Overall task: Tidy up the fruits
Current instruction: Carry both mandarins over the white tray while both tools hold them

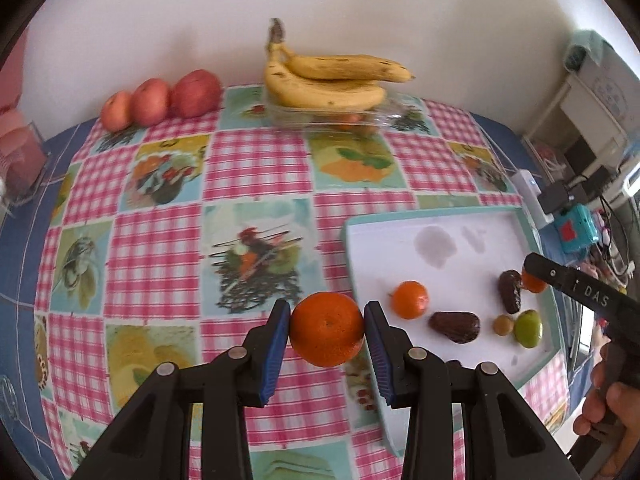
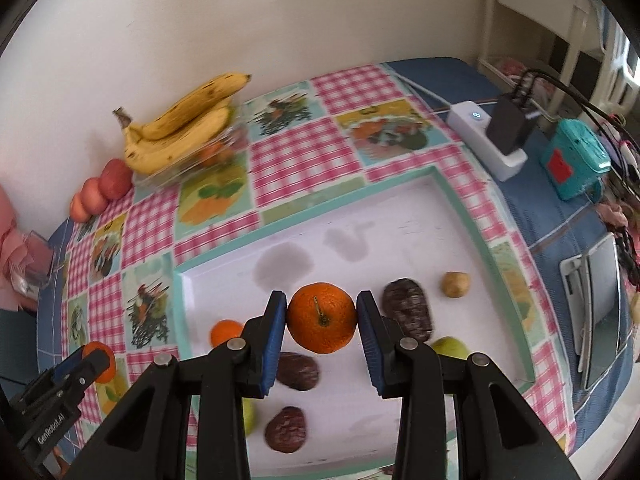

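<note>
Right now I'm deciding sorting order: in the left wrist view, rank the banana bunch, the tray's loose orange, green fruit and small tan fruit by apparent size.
1. Banana bunch
2. Loose orange
3. Green fruit
4. Tan fruit
The bananas lie farthest away, so they truly are biggest.

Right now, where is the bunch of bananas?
The bunch of bananas rests on top of a clear plastic container at the far edge of the table by the wall; in the left wrist view, the three red apples sit to its left.
</note>
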Demonstrator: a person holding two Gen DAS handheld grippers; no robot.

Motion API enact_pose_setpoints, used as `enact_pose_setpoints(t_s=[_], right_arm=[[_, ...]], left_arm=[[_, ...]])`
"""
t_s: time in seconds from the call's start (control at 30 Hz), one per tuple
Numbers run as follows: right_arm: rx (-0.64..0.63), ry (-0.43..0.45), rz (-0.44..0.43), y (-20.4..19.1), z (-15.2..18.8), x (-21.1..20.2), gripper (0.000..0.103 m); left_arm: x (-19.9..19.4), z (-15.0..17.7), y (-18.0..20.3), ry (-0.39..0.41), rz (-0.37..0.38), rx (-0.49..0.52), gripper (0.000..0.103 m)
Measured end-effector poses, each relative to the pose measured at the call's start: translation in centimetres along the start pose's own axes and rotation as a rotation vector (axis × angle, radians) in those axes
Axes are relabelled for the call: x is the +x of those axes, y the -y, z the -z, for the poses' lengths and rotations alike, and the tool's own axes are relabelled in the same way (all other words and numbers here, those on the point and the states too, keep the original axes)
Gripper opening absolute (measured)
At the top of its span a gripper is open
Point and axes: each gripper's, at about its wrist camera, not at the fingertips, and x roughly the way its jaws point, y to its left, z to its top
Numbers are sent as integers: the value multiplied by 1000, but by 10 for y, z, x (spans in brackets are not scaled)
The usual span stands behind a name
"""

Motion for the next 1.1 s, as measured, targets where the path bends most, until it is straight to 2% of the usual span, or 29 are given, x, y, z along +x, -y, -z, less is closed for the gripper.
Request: enact_pose_setpoints(t_s=[0.2, 0.4, 0.83, 1.1], right_arm=[[34, 12, 1, 18, -3, -2, 38], [44, 31, -30, 21, -7, -1, 38], [44, 42, -27, 25, -25, 34, 38], [40, 31, -22, 25, -32, 63, 38]], left_arm=[[6, -4, 30, 15, 24, 64, 41], [31, -9, 45, -10, 30, 94, 41], [67, -29, 57, 76, 54, 116, 41], [96, -31, 59, 38, 73, 105, 41]])
